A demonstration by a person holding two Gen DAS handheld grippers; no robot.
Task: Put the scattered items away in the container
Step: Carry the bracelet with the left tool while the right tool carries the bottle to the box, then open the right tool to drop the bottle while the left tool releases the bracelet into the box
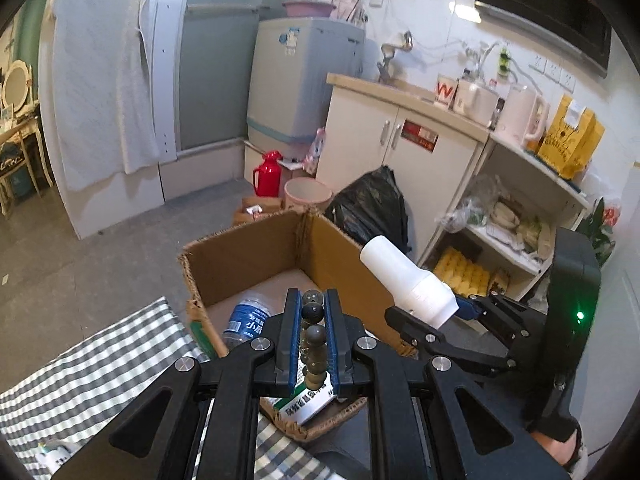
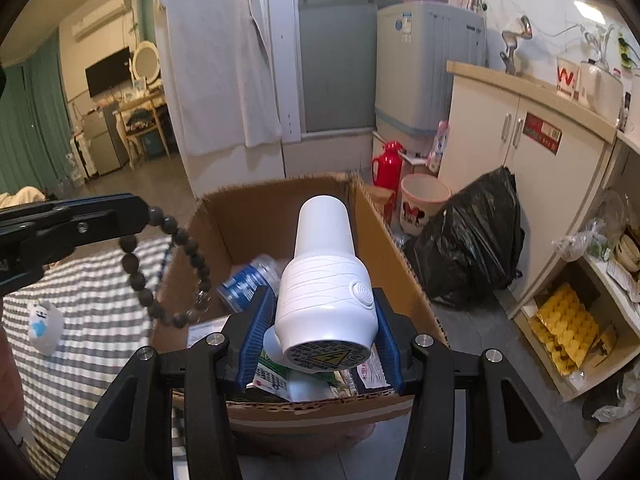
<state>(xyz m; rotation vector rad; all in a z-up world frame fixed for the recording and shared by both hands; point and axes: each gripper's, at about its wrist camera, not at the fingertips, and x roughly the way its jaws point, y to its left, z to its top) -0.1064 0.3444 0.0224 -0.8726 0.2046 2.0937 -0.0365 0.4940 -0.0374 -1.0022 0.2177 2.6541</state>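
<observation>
We hold both loads above the open brown cardboard box (image 2: 256, 216): our right gripper (image 2: 320, 344) clamps a white plastic bottle-shaped device (image 2: 326, 280), which could tip past the rim if dropped crooked. Our left gripper (image 1: 312, 340) is pinched shut on a dark round-beaded bracelet (image 2: 168, 268), whose loop dangles at the box's near wall and may snag or fall outside.

Both hand-held grippers are built of matte black plastic linkages, with 2 hollow triangular cut-outs in the arms nearest the camera. The left gripper (image 1: 312, 344) has round silver screws at its pivots and 2 straight fingers (image 1: 289, 336) lined with ribbed blue pads. The right gripper (image 2: 320, 344) is the same make: black arms, silver pivot screws, and blue ridged pads (image 2: 252, 344). Seen from the left wrist, its black boxy housing carries a small lit green lamp (image 1: 579, 315).
</observation>
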